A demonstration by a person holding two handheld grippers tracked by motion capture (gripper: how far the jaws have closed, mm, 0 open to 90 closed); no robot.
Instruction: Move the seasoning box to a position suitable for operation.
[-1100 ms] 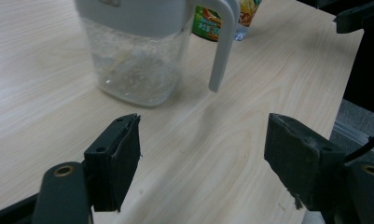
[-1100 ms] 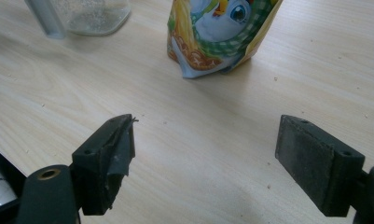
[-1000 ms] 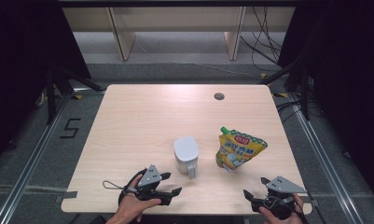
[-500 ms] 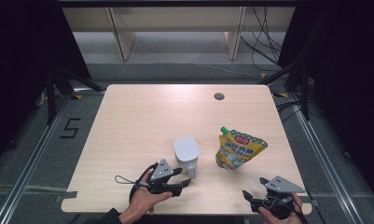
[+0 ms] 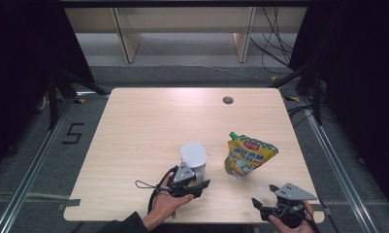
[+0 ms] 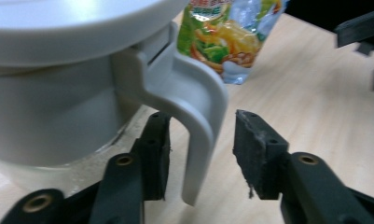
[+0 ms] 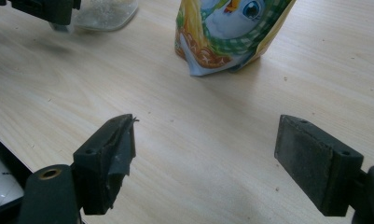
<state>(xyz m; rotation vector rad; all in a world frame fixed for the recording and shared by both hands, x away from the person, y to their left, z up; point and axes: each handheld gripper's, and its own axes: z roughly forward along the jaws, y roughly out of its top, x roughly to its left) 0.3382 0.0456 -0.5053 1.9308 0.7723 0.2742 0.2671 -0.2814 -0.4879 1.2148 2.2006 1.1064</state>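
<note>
Bare table (image 5: 148,121) beyond; jug (image 5: 193,155) and pouch (image 5: 248,155) seemingly apart.

Lab recording booth

A bare wooden table (image 5: 148,121) with a cable hole (image 5: 228,100) at 1 o'clock stands on grey carpet between metal rails (image 5: 29,174), with black curtains (image 5: 22,63) at 9 and 3 o'clock. A taped numeral 5 (image 5: 72,133) marks the floor at 9 o'clock, loose cables (image 5: 274,53) trail at 1 o'clock, and plain wooden furniture legs (image 5: 126,36) stand at 12 o'clock: a staged test set-up, not a home.
</note>
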